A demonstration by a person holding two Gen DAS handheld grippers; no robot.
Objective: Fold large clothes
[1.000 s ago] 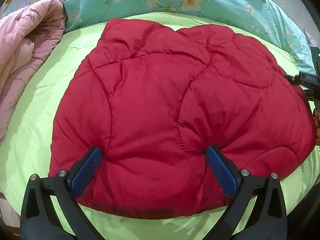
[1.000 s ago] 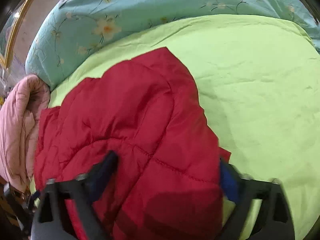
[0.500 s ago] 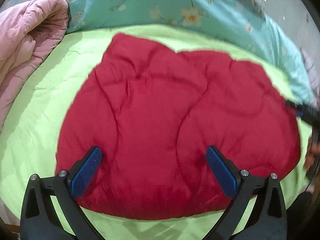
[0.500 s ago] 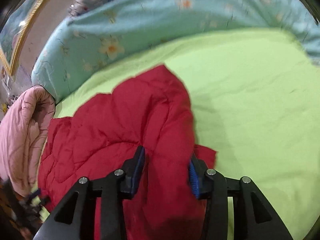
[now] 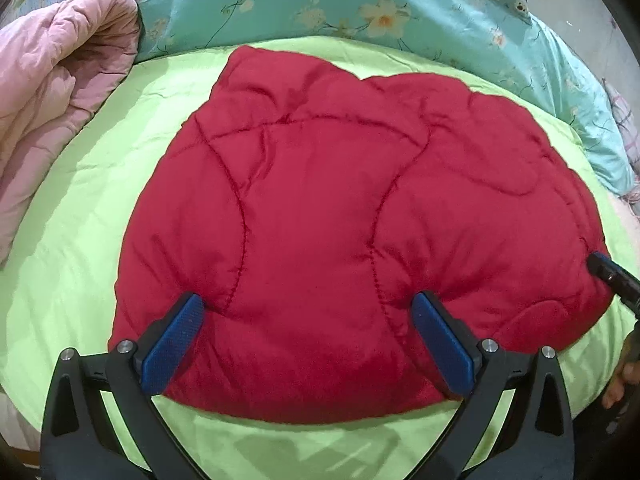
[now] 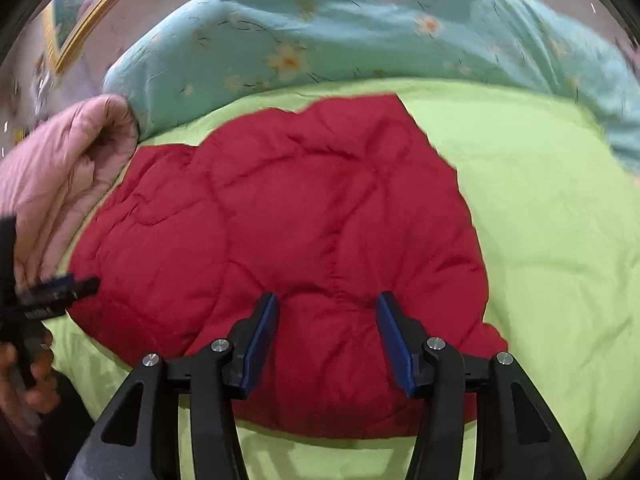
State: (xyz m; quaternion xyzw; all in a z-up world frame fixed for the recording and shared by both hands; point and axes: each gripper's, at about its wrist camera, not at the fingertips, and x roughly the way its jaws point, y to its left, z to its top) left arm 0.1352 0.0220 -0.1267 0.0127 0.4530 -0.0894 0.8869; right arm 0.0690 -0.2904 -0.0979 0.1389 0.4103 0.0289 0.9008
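While the red puffy jacket (image 5: 352,232) lies folded in a thick bundle in the middle of the bed (image 5: 80,216), near its front edge, both tongs hang over it. The left tongs (image 5: 308,340) are spread wide and hold nothing. The right tongs (image 6: 328,336) are opening, with nothing pinched. The fold looks nearly done. Next, grab an edge and fold once more, or pat it flat.

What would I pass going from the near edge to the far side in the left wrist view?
left gripper → red quilted jacket → green bedsheet → teal floral quilt
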